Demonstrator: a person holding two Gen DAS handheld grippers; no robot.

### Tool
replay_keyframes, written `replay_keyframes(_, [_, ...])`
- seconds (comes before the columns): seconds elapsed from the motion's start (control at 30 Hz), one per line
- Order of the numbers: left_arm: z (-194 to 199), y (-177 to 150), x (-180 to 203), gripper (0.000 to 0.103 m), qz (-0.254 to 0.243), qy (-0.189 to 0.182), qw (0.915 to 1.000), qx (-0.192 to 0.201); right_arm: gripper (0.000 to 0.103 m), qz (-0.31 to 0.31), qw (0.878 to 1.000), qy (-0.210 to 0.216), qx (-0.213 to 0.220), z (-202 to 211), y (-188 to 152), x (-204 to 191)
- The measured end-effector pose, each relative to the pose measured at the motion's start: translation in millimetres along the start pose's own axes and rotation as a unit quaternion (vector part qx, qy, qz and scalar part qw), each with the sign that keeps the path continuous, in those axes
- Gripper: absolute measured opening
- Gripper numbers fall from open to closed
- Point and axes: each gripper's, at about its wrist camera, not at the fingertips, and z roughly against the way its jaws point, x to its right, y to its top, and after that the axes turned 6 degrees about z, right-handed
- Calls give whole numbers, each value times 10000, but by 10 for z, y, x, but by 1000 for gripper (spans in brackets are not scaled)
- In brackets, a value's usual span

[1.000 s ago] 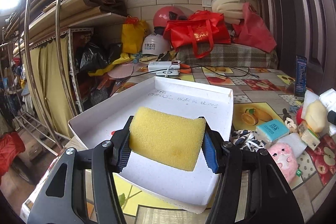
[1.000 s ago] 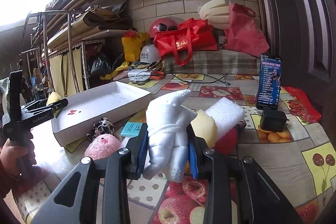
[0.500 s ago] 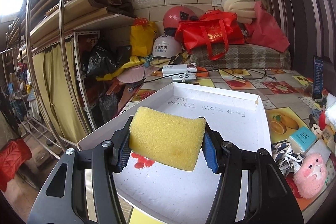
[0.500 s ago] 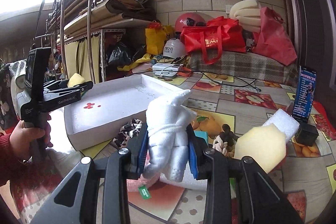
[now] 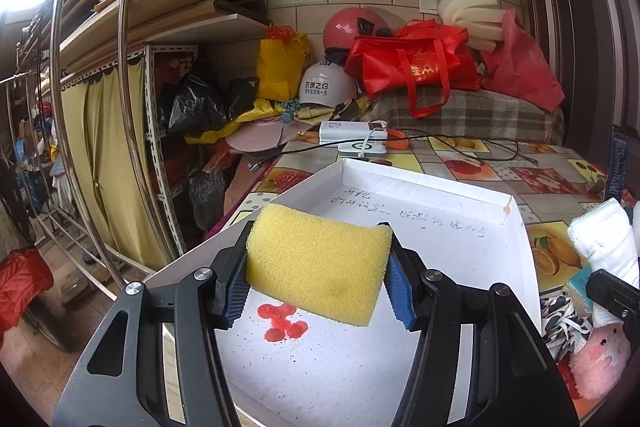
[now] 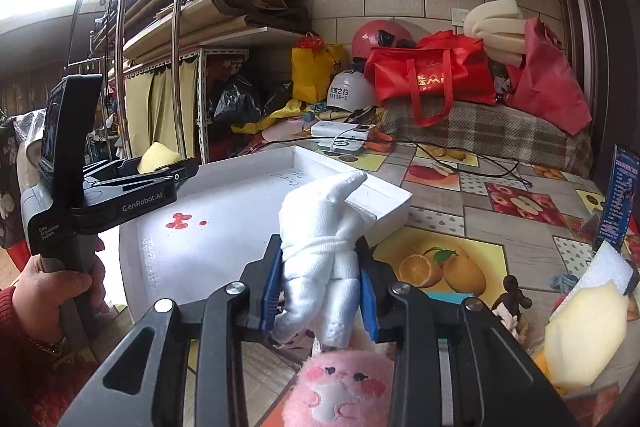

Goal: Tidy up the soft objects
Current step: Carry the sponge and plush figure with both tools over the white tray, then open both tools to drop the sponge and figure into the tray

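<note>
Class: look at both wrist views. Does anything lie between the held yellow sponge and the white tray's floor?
Nothing visible does. The yellow sponge sits clamped in the left hand-held gripper above the white tray, whose floor shows only red stains.

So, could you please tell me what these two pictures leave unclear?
- Left wrist view: handwriting on the white foam tray is too small to read.
- Left wrist view: the yellow sponge block hides the tray floor behind it.
- Right wrist view: the pink plush toy is cut off by the bottom edge.
</note>
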Motion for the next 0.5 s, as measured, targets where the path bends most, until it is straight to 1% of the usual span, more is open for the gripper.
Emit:
replay_keyframes(0.1, [-33,27,-62,58,87,121,9999,50,34,51,10000,44,-64,-128,64,-106])
replay_keyframes(0.2, [-34,49,-141,58,30,439,9989,189,34,90,9998,108,-137,-262,125,-231])
replay_keyframes(0.3, [-49,52,-216,58,144,446,9988,154,34,134,9995,179,-224,-408,190,-354])
replay_keyframes(0.43, [-83,53,-180,59,31,463,9989,94,34,83,9987,233,-437,-610,259,-439])
replay_keyframes(0.47, [-83,51,-170,60,6,483,9988,94,34,30,9986,209,-484,-647,266,-435])
replay_keyframes(0.5, [-86,50,-167,64,-2,513,9986,88,34,-33,9984,199,-535,-681,271,-417])
